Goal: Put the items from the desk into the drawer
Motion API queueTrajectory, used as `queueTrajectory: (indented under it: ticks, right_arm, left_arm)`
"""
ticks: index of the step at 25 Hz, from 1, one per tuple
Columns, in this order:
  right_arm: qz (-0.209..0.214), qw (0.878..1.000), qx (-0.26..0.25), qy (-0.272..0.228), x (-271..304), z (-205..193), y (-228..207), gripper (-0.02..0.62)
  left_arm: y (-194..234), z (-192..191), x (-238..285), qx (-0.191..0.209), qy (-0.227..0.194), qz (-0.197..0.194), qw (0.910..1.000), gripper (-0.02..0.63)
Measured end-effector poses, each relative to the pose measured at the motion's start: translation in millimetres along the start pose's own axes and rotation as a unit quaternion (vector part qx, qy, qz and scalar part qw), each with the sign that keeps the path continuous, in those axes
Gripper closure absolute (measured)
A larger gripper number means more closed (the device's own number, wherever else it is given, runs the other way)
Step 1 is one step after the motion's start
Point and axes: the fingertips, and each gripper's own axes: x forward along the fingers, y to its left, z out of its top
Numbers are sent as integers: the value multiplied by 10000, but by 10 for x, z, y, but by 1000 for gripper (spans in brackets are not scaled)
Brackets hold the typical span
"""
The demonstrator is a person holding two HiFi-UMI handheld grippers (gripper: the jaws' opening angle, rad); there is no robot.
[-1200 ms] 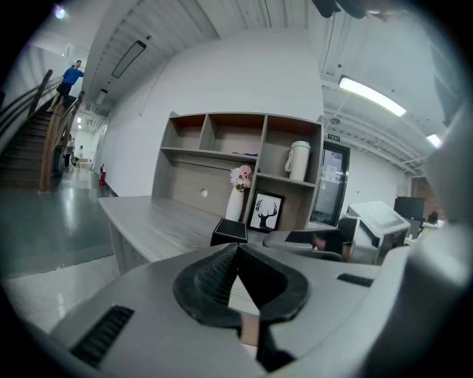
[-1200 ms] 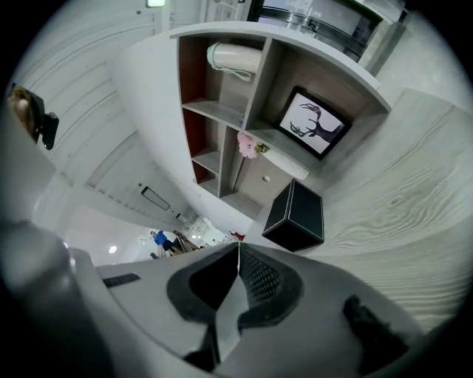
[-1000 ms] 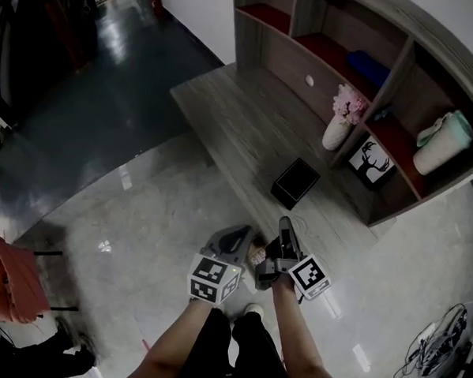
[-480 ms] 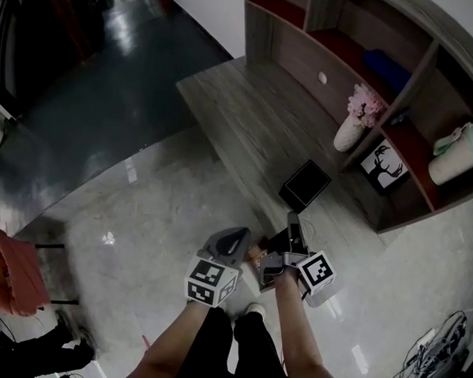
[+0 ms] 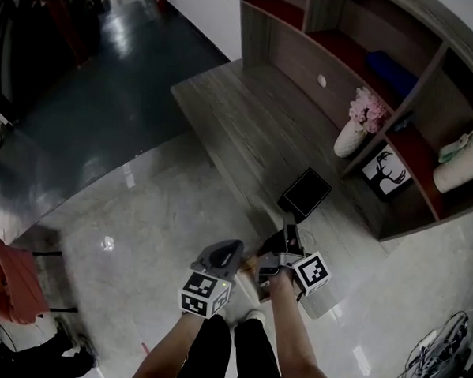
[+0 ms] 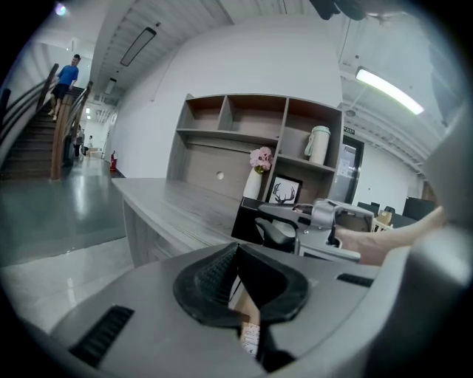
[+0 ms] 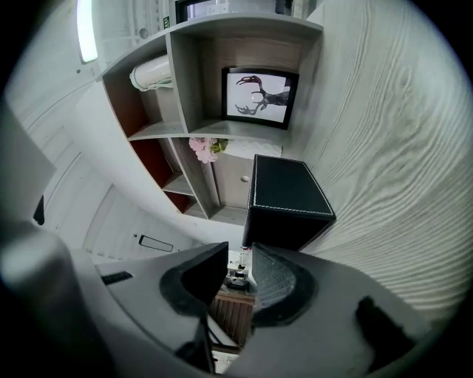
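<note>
Your right gripper (image 7: pixel 240 255) has just been easing its jaws apart. Moments ago they were closed; now a narrow slot stands between the pads (image 7: pixel 277 284), and they press on nothing. Low in that slot a brown ribbed piece (image 7: pixel 233 314) shows, with small clutter past it. I cannot tell whether it lies between the jaws or beyond them. I read this as a release, which leaves that hand free for the next pick.

Your left gripper (image 6: pixel 235 255) has its tips together. Through the slit beneath them a tan thing (image 6: pixel 251 336) with a printed label shows, and I cannot tell if it is pinched or merely lies below. In the head view this gripper has sunk a little towards you, below the front edge of the desk (image 5: pixel 240 121).

The black box (image 7: pixel 288 193) has not moved. It sits on the desk at the front edge, near the end by the shelf unit (image 5: pixel 264 43), just ahead of the right jaws. It is squat, dark and leather-like, with pale stitching round its top. I judge it firm to hold but far too wide for the present slot. It is not yet in the drawer, which I cannot pick out plainly.
</note>
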Motion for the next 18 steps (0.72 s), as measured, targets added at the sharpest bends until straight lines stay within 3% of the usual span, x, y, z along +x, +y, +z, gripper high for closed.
queueTrajectory:
  ticks: [8, 18]
  right_arm:
    - [137, 9992, -143, -355, 107, 149, -80, 486]
    - [295, 9970, 40, -721, 310, 294, -152, 491]
  left_arm:
    - [125, -183, 59, -102, 149, 60, 9998, 595]
    - [194, -432, 168, -246, 326, 97, 9991, 595]
